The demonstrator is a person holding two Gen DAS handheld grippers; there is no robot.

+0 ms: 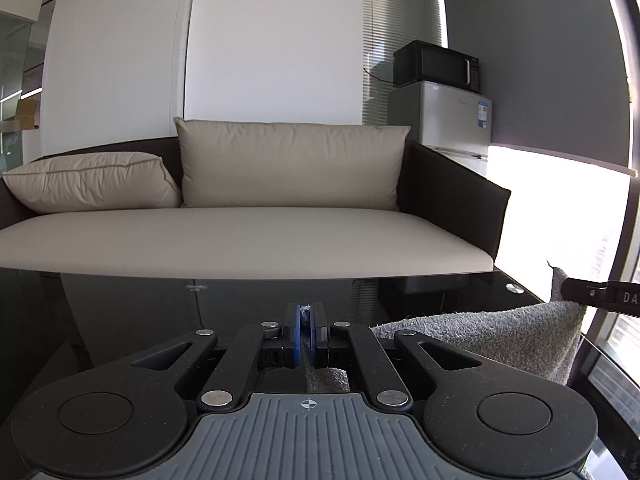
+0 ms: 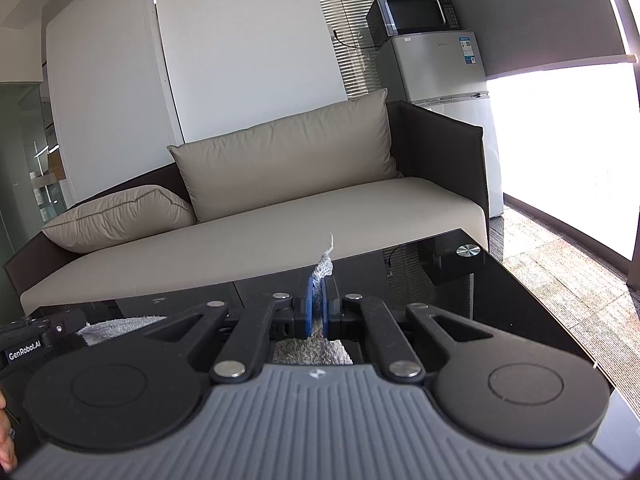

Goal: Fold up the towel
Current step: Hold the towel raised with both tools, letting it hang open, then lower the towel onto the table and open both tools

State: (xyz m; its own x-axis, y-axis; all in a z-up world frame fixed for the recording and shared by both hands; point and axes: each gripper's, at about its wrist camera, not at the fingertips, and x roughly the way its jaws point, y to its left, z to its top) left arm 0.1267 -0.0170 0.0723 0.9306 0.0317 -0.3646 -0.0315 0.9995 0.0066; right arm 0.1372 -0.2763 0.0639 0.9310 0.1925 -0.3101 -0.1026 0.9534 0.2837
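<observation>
A grey terry towel [image 1: 492, 332] hangs stretched between my two grippers just above a black glass table [image 1: 160, 312]. My left gripper [image 1: 306, 312] is shut on one corner, a tuft of cloth showing between its blue pads. In the left wrist view the right gripper [image 1: 592, 294] pokes in at the right edge, holding the other corner. My right gripper [image 2: 318, 284] is shut on that corner, whose tip sticks up past the pads. More of the towel [image 2: 120, 326] trails left toward the left gripper [image 2: 36, 340] in the right wrist view.
A beige sofa [image 1: 248, 236] with two cushions stands just beyond the table's far edge. A small fridge [image 2: 448, 76] with a black microwave [image 2: 416, 14] on top stands at the back right, next to a bright window. A round metal fitting [image 2: 468, 250] marks the table's far right corner.
</observation>
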